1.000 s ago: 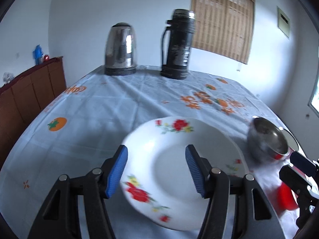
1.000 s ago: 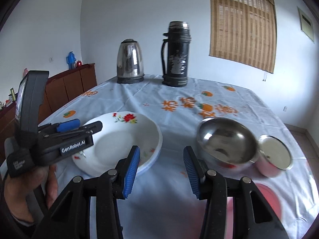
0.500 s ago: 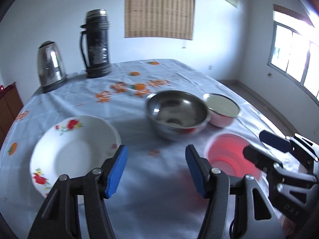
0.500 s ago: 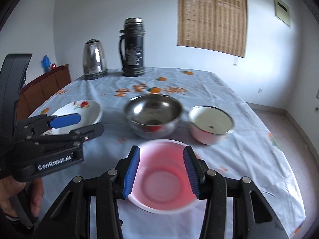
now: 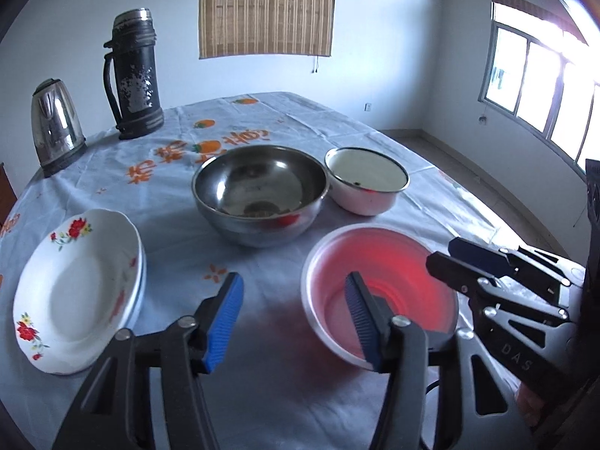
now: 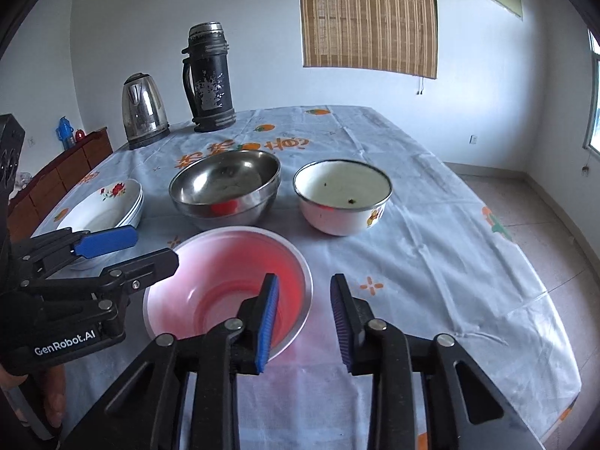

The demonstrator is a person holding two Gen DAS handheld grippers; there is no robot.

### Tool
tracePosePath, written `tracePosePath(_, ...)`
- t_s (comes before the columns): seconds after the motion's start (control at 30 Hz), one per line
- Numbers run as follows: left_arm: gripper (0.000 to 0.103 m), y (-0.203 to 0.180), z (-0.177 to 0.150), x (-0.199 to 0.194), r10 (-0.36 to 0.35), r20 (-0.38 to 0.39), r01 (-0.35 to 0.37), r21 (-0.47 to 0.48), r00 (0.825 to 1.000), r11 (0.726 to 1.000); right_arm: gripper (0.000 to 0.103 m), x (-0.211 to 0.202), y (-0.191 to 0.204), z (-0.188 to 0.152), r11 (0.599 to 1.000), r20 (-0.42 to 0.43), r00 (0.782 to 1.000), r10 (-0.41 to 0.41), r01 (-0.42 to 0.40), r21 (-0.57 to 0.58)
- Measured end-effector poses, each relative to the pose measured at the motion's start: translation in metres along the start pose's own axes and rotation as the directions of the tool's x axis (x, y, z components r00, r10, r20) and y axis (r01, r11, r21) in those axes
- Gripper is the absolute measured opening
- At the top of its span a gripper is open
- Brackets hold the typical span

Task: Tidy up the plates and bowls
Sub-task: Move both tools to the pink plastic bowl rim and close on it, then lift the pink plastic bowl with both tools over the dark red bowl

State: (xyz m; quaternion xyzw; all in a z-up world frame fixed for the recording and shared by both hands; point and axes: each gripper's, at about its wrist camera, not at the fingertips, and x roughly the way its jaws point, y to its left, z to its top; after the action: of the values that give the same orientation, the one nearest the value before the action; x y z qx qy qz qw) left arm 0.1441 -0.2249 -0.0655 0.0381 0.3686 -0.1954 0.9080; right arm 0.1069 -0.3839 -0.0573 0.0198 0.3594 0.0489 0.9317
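Observation:
A pink plastic bowl sits near the table's front edge. My left gripper straddles its left rim, one blue pad inside the bowl and one outside. The jaws are closing and do not press on the rim. My right gripper straddles the right rim the same way, also closing with a gap left. Behind the pink bowl stand a steel bowl and a white enamel bowl. Stacked white floral plates lie at the left.
A steel kettle and a tall black thermos stand at the table's far side. The blue tablecloth drops off at the right edge. A wooden cabinet stands left of the table.
Both grippers swung right, away from the floral plates, and came in over the pink bowl from either side. Their jaws are narrower than before.

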Motion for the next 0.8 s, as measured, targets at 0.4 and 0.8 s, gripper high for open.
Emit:
tracePosePath(0.4,0.016,-0.006,-0.009,0.02,-0.062,-0.069,0.061,-0.016,0.996,0.998,0.012,0.011,-0.001,-0.006,0.999,-0.016,0.999,0.034,-0.034,0.013)
tracePosePath(0.8,0.016,-0.007,-0.008,0.01,-0.087,-0.038,0.086,-0.022,0.995,0.996,0.011,0.005,0.0,-0.001,1.0,0.006,1.0,0.022,-0.022,0.018)
